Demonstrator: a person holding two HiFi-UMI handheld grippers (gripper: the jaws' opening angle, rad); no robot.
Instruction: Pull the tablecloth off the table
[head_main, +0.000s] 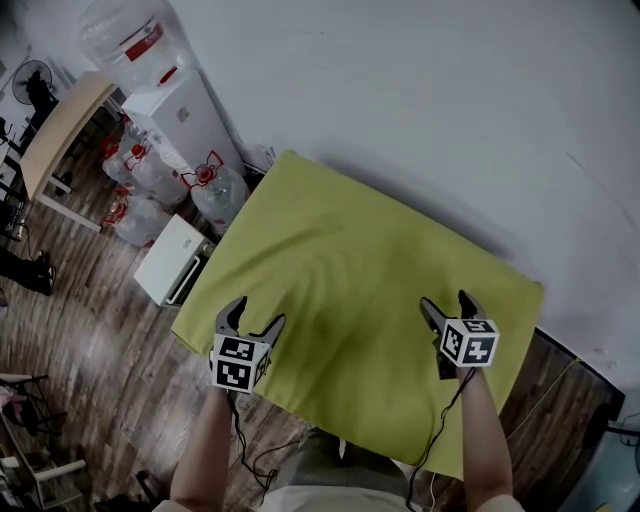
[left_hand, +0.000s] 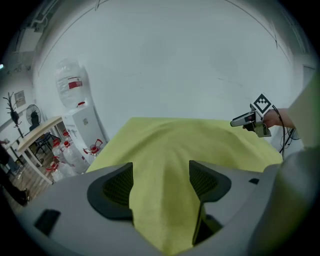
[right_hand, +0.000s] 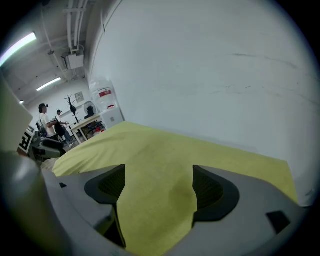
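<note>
— Where does the cloth lie from your tongs?

— The yellow-green woven tablecloth (head_main: 350, 250) spreads away from me toward the white wall (head_main: 450, 100), hiding the surface. Its near margin runs under both my left tongs (head_main: 258, 312) and my right tongs (head_main: 445, 300), equally close. Both are spread wide, cloth between the pads, unclamped.

— Its look?

— Matte, softly rumpled.

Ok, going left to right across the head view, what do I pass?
Standing fan → light wooden desk → water dispenser → then, both on the yellow-green tablecloth, the left gripper → the right gripper.
</note>
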